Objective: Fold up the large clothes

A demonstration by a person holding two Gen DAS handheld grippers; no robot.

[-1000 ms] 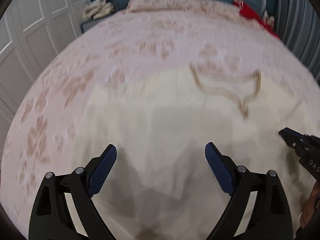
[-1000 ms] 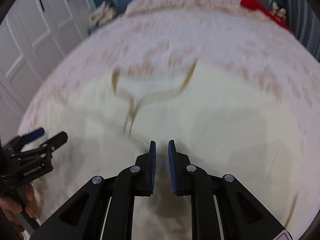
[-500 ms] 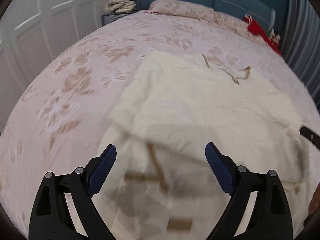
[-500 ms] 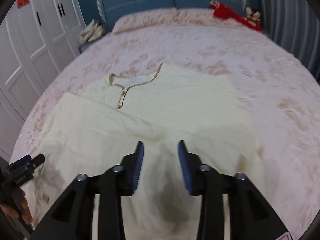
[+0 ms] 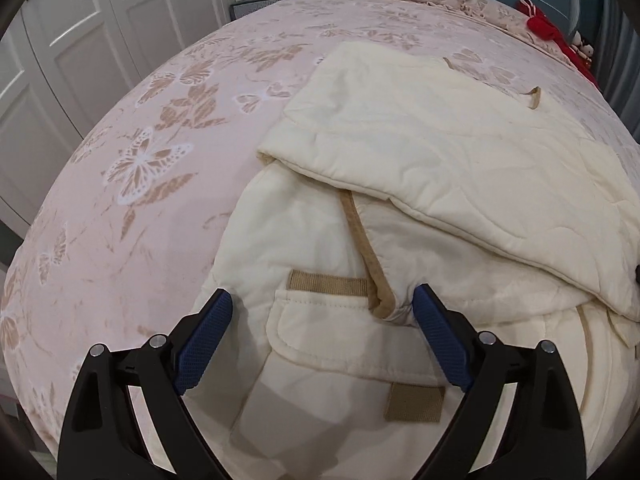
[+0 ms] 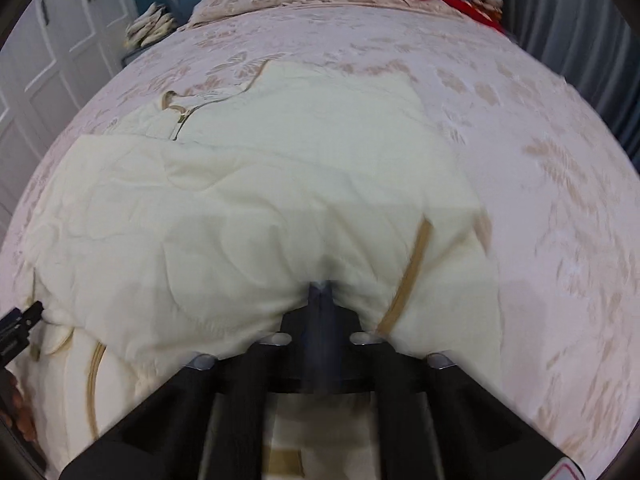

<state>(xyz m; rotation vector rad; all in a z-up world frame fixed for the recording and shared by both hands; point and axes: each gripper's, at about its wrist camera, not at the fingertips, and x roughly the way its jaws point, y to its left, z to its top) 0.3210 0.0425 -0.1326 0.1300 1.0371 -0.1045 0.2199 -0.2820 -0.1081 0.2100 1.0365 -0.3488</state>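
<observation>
A cream quilted jacket (image 5: 440,152) lies spread on the bed (image 5: 168,168), one side folded over its front. The right gripper (image 6: 320,288) is clamped on a bunch of its cloth. The left gripper (image 5: 322,332) stands wide open over the pocket (image 5: 340,336), nothing pinched.

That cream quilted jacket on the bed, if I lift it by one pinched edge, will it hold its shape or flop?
Probably flop: the cream quilted jacket already drapes and creases where the right gripper pinches its edge. The padding looks puffy, so likely bulky yet fairly light. A folded layer lies loose on top and may slide off on the bedspread.
</observation>
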